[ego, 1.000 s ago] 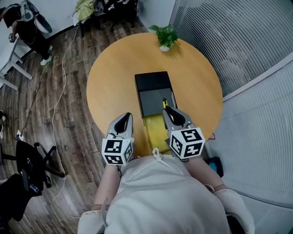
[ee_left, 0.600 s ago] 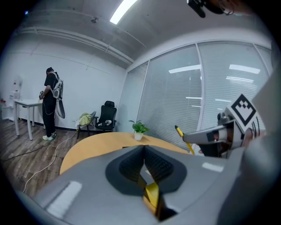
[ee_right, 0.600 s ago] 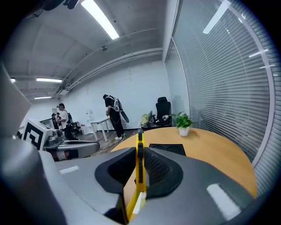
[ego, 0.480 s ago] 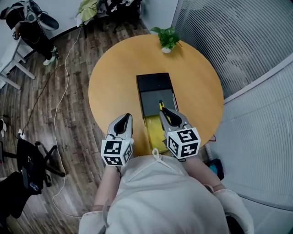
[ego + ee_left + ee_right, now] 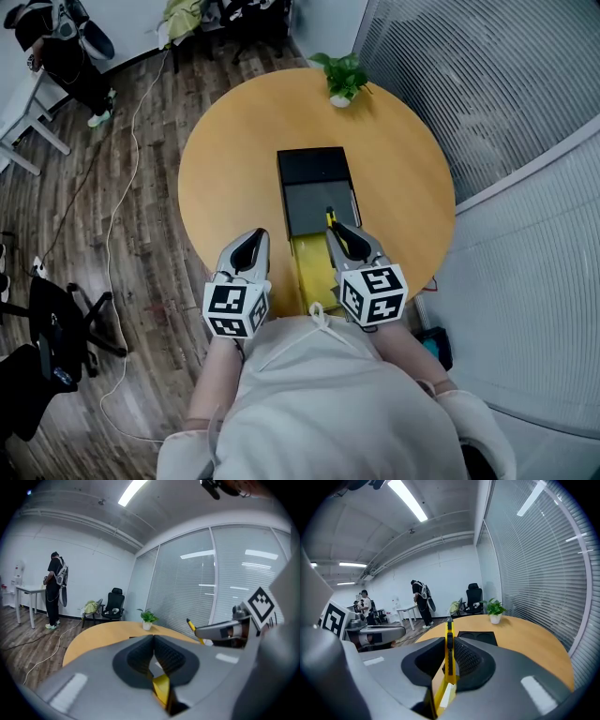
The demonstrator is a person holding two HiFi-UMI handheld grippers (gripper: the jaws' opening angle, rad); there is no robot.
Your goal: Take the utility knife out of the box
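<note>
A yellow utility knife (image 5: 330, 221) is held above the open box, with my right gripper (image 5: 342, 230) shut on it; its tip points away from me. In the right gripper view the knife (image 5: 449, 654) stands on edge between the pads. The box (image 5: 319, 202) lies in the middle of the round wooden table (image 5: 225, 150): black lid part at the far end, grey tray in the middle, yellow part nearest me. My left gripper (image 5: 249, 242) hovers over the table's near left edge, jaws shut (image 5: 153, 638) with nothing in them.
A small potted plant (image 5: 342, 80) stands at the table's far edge. A glass wall with blinds runs along the right. A person (image 5: 61, 47) stands at the far left by a white desk. An office chair (image 5: 56, 328) and a cable lie on the wooden floor.
My right gripper has shifted slightly left and toward me with the knife. The left gripper has stayed where it was.
</note>
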